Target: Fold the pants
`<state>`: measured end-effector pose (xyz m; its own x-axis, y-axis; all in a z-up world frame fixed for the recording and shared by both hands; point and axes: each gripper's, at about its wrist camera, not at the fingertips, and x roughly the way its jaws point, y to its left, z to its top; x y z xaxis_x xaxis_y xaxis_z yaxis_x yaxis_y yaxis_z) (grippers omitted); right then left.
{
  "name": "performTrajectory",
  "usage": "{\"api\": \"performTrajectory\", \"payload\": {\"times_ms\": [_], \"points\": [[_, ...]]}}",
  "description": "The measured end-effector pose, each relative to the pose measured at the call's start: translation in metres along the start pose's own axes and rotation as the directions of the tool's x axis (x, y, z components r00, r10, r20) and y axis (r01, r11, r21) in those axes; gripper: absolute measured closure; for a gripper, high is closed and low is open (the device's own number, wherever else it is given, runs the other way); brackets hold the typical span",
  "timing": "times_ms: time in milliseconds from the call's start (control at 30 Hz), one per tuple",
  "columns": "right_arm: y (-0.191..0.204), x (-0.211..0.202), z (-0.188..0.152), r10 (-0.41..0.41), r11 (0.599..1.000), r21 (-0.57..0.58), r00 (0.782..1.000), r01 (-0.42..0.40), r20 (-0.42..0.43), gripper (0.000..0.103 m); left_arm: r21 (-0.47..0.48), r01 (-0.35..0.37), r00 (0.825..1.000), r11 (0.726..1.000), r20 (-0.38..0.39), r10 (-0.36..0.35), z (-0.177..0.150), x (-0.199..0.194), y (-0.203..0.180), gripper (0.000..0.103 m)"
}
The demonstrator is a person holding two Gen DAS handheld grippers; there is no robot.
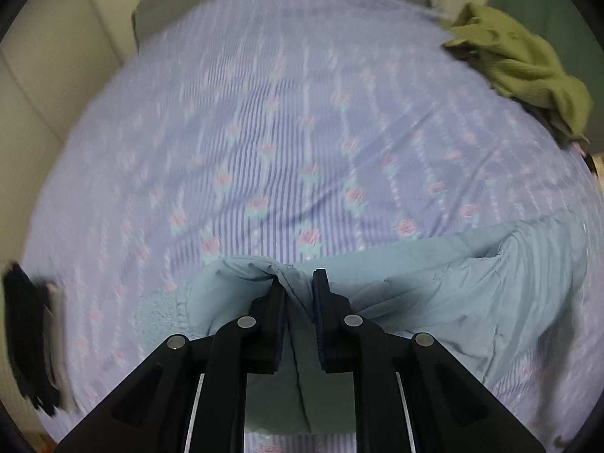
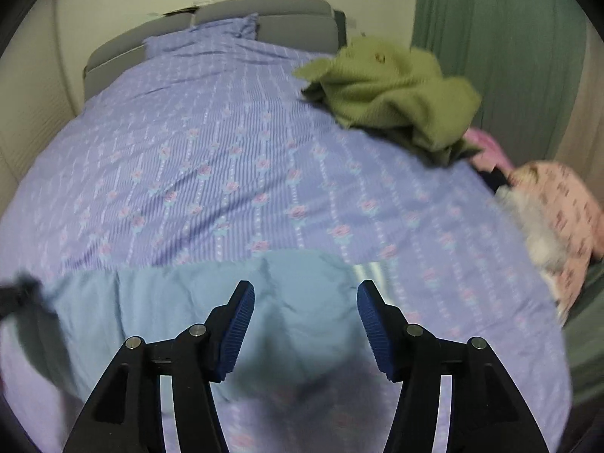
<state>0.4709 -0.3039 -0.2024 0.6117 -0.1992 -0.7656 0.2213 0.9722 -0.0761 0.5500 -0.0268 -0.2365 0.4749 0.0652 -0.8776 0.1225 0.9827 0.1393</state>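
Observation:
Light blue pants point(image 1: 453, 283) lie on the near part of a bed with a purple flowered sheet point(image 1: 264, 132). My left gripper point(image 1: 298, 283) is shut on a bunched fold of the pants at their left end and holds it slightly raised. In the right wrist view the pants point(image 2: 181, 302) spread flat under and ahead of my right gripper point(image 2: 305, 294), which is open and empty just above the cloth. The left gripper shows as a dark blur at the left edge point(image 2: 22, 298).
A crumpled olive green garment point(image 2: 392, 98) lies at the bed's far right. Pink clothes point(image 2: 558, 204) lie at the right edge. A dark item point(image 1: 30, 339) lies at the left edge. Grey headboard point(image 2: 294, 19) and green curtain point(image 2: 490, 37) stand behind.

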Motion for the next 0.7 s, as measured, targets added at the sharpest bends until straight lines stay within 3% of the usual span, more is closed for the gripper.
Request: {"api": "performTrajectory", "payload": {"times_ms": [133, 267, 333, 367, 433, 500, 533, 567, 600, 633, 667, 700], "points": [[-0.021, 0.001, -0.01, -0.005, 0.999, -0.041, 1.0, 0.005, -0.012, 0.04, 0.062, -0.095, 0.995, 0.994, 0.042, 0.092, -0.009, -0.01, -0.016, 0.087], [-0.031, 0.018, -0.017, -0.041, 0.999, -0.037, 0.998, 0.039, -0.053, 0.04, 0.058, -0.185, 0.979, 0.981, -0.076, 0.189, -0.003, 0.014, -0.025, 0.086], [-0.033, 0.025, -0.019, -0.042, 0.999, -0.005, 0.996, 0.041, -0.08, 0.04, 0.03, -0.155, 0.982, 0.987, -0.107, 0.158, 0.001, 0.014, -0.021, 0.086], [-0.032, 0.025, -0.018, -0.019, 1.0, 0.022, 0.996, 0.021, -0.09, 0.04, -0.004, -0.099, 0.99, 0.995, -0.099, 0.098, 0.006, 0.009, -0.015, 0.084], [-0.027, 0.018, -0.017, 0.024, 0.999, 0.036, 0.997, -0.021, -0.072, 0.04, -0.062, 0.002, 0.996, 0.998, -0.085, -0.008, 0.011, 0.002, -0.005, 0.08], [-0.016, 0.006, -0.013, 0.021, 1.0, 0.015, 0.999, -0.02, -0.034, 0.039, -0.092, 0.04, 0.994, 0.995, -0.095, -0.049, 0.017, 0.0, 0.003, 0.076], [-0.012, 0.002, -0.011, 0.025, 1.0, 0.007, 0.999, -0.025, -0.022, 0.031, -0.089, 0.033, 0.995, 0.996, -0.089, -0.041, 0.018, -0.003, 0.005, 0.069], [-0.006, -0.005, -0.007, 0.039, 0.999, -0.002, 0.999, -0.039, -0.004, 0.028, -0.07, -0.01, 0.999, 0.997, -0.042, 0.007, 0.019, -0.015, 0.007, 0.052], [-0.003, -0.011, -0.004, 0.055, 0.998, -0.006, 0.998, -0.055, 0.014, 0.026, -0.052, -0.072, 0.997, 0.996, 0.037, 0.074, 0.019, -0.031, 0.007, 0.041], [0.0, -0.017, -0.001, 0.068, 0.998, -0.012, 0.997, -0.068, 0.032, 0.026, -0.047, -0.125, 0.987, 0.991, 0.098, 0.129, 0.019, -0.044, 0.005, 0.019], [0.003, -0.024, 0.002, 0.077, 0.997, -0.023, 0.996, -0.076, 0.053, 0.026, -0.053, -0.22, 0.954, 0.974, 0.199, 0.227, 0.018, -0.063, 0.004, 0.002], [0.005, -0.028, 0.005, 0.077, 0.997, -0.029, 0.995, -0.076, 0.067, 0.025, -0.059, -0.262, 0.928, 0.963, 0.26, 0.268, 0.018, -0.075, 0.004, 0.0]]}}
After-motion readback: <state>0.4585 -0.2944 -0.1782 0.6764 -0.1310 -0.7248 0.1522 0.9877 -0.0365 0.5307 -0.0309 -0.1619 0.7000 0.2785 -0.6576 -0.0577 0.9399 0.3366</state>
